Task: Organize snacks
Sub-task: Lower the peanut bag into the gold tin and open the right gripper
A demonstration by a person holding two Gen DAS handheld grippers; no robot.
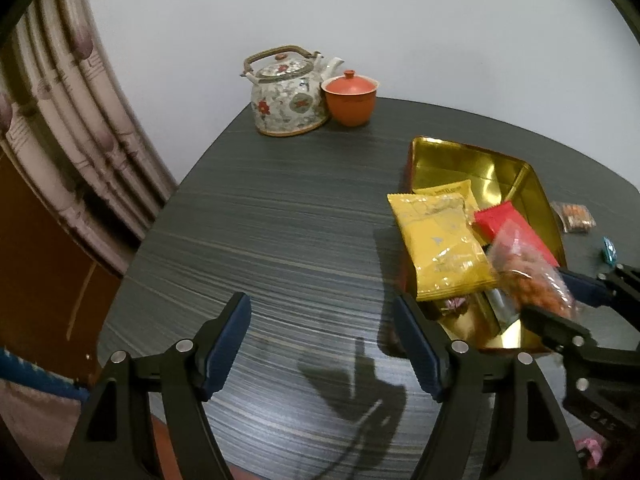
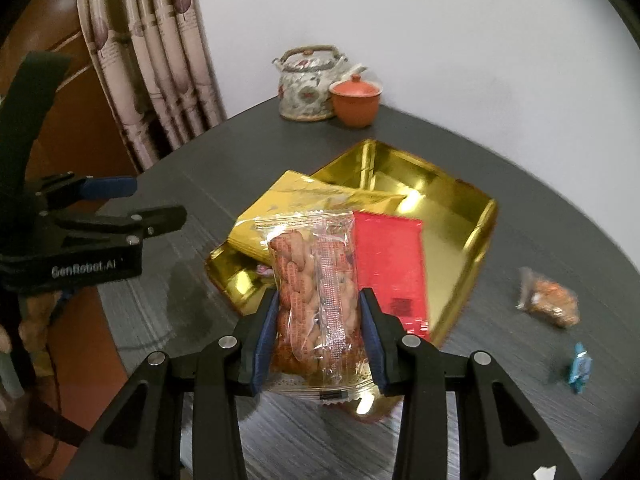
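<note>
Peanut packet (image 2: 316, 292) sat at lower centre of the right wrist view, pinched at mid-body by the right gripper (image 2: 319, 340) above the gold tin (image 2: 472, 232). Judged light, soft and crinkly, its clear film slippery; the sides gave the surest hold. Left gripper (image 1: 322, 350) stood wide, holding nothing, over the striped desk (image 1: 280, 220). A red packet (image 2: 390, 264) lay to the right inside the tin.
</note>
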